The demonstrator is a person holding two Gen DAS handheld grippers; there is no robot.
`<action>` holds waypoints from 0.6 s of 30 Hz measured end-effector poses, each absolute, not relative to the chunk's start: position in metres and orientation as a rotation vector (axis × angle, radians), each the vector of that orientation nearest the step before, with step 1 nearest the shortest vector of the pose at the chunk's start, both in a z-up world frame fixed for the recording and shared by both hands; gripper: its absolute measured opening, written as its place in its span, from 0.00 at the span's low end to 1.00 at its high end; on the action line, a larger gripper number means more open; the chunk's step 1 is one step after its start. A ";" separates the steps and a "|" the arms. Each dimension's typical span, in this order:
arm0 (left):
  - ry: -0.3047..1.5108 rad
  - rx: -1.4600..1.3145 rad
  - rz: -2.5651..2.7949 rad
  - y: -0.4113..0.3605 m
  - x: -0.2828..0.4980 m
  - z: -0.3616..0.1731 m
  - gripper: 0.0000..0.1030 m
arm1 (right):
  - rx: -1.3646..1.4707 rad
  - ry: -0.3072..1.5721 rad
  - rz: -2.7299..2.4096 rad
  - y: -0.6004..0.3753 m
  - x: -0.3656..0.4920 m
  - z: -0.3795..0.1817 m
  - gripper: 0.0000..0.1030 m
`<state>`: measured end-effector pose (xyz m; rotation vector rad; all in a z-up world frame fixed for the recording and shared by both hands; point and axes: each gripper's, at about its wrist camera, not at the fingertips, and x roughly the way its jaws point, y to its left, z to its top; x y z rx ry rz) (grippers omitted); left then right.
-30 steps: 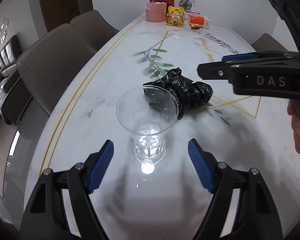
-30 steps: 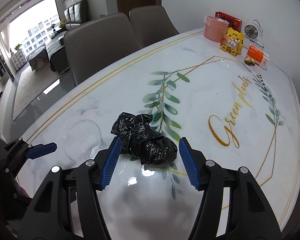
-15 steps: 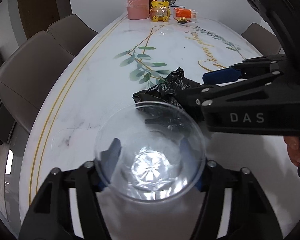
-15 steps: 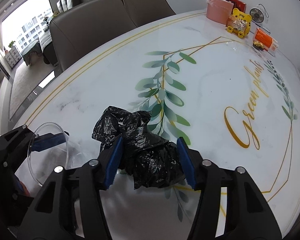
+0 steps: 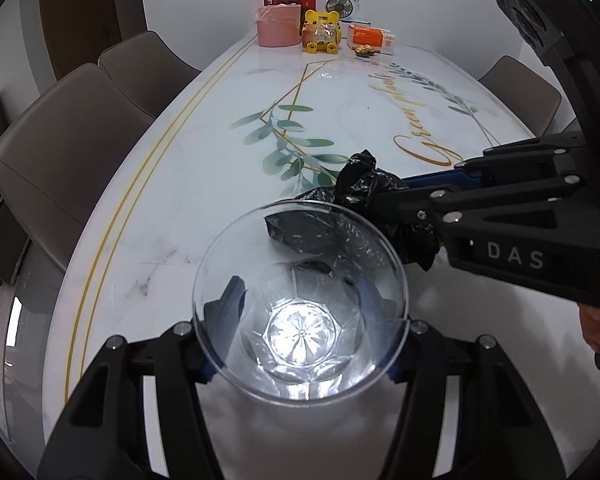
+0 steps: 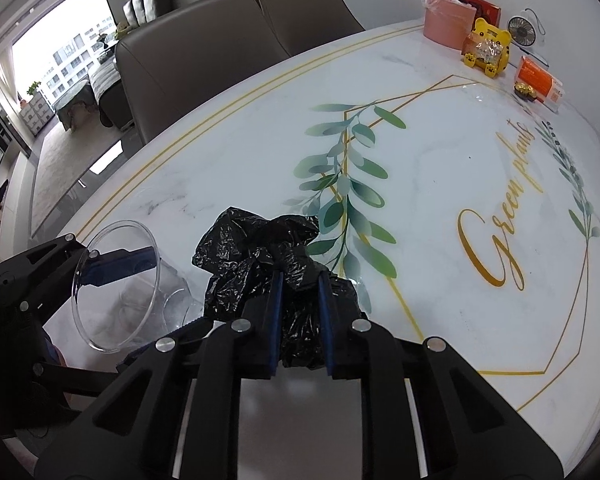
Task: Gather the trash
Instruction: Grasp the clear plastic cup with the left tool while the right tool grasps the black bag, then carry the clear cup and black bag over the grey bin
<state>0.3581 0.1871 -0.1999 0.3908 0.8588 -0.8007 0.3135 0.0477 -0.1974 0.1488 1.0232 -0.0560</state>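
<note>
White marble-look bench (image 6: 439, 208) w/ leaf print carries crumpled black trash bag (image 6: 256, 248) near its front edge. Right hand-held gripper (image 6: 298, 312) is clamped tight on the bag. Just left of it, left hand-held gripper (image 5: 300, 300) grips a clear plastic cup (image 5: 300, 300) at its lower body. Snack boxes sit at far end.

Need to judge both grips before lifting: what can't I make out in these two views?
- Left wrist view: left gripper pads blurred behind the clear cup, so contact is unclear.
- Right wrist view: black trash bag underside hidden by the right gripper.
- Left wrist view: bag's near side hidden by the cup rim.
</note>
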 end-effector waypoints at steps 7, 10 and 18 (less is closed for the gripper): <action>0.846 0.388 -0.767 0.199 0.336 -0.188 0.57 | 0.162 0.998 -0.065 0.054 0.282 -0.187 0.15; 0.849 0.385 -0.731 0.205 0.321 -0.183 0.57 | 0.167 0.985 -0.059 0.057 0.262 -0.180 0.15; 0.855 0.322 -0.580 0.225 0.258 -0.164 0.57 | 0.143 0.951 0.021 0.060 0.189 -0.157 0.15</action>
